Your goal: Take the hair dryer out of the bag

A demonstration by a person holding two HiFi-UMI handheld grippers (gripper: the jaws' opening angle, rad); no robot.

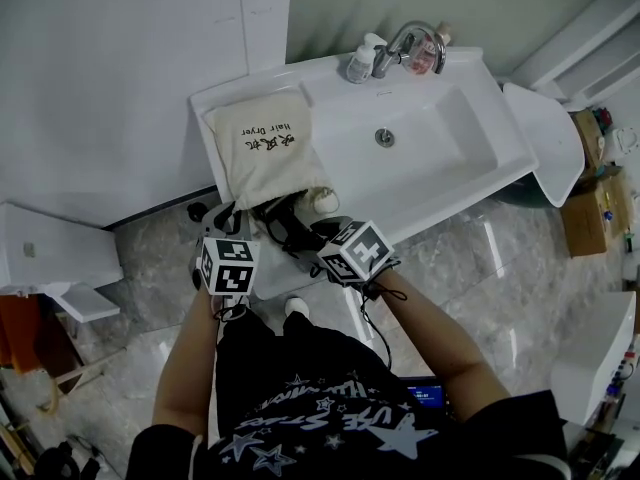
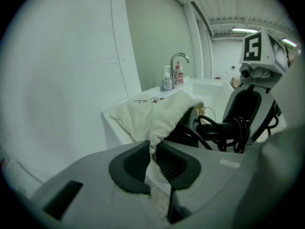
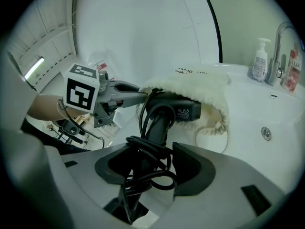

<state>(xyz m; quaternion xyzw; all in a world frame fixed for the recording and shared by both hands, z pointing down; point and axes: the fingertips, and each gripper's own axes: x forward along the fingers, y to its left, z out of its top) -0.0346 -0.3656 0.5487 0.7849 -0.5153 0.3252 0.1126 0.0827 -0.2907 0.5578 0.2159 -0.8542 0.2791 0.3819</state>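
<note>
Right gripper [image 3: 147, 163] clamps the handle of the dryer [image 3: 177, 109], which runs out of the bag [image 3: 205, 85] mouth toward it, while left gripper [image 2: 152, 157] pinches the bag's rim.

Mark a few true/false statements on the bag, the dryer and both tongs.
1. The left tongs pinch the edge of the cloth bag. True.
2. The right tongs are empty. False: they grip the hair dryer by its handle, with the cord wrapped round it.
3. The hair dryer lies wholly clear of the bag. False: its barrel sits in the bag's mouth.
4. In the head view, the bag rests on the counter, left of the sink basin. True.
</note>
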